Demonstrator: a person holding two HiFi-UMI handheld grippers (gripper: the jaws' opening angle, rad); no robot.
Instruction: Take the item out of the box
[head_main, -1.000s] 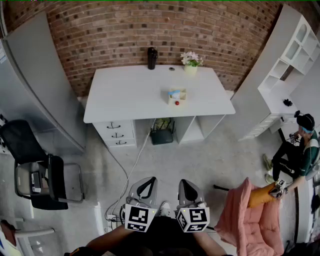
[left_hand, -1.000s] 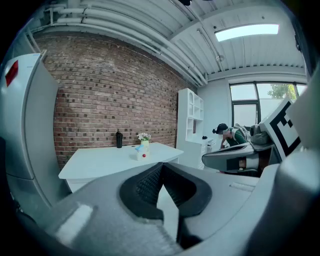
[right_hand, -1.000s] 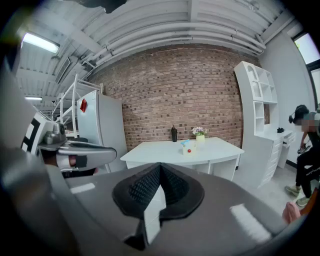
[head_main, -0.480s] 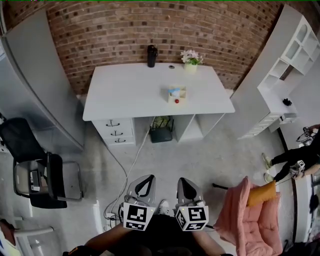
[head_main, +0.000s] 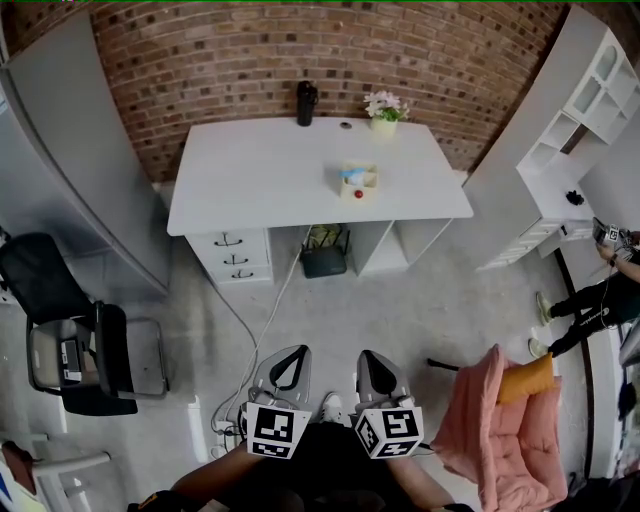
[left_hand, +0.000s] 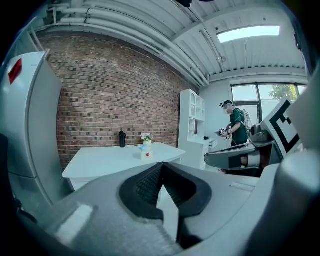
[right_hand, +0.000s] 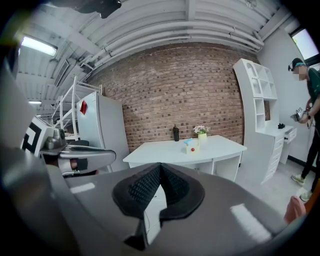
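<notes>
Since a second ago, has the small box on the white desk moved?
No. The box sits on the same spot of the desk, in front of the flower pot; only the whole view shifted slightly.

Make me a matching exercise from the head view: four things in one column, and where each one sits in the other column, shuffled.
Things:
1. black bottle
2. flower pot
3. small box
4. black chair

Places:
A. on the floor, left of the desk
B. back edge of the desk, towards the right
C. out on the desk top, away from the back edge
D. back edge of the desk, near the middle

Pairs: 1-D, 2-B, 3-C, 4-A
</notes>
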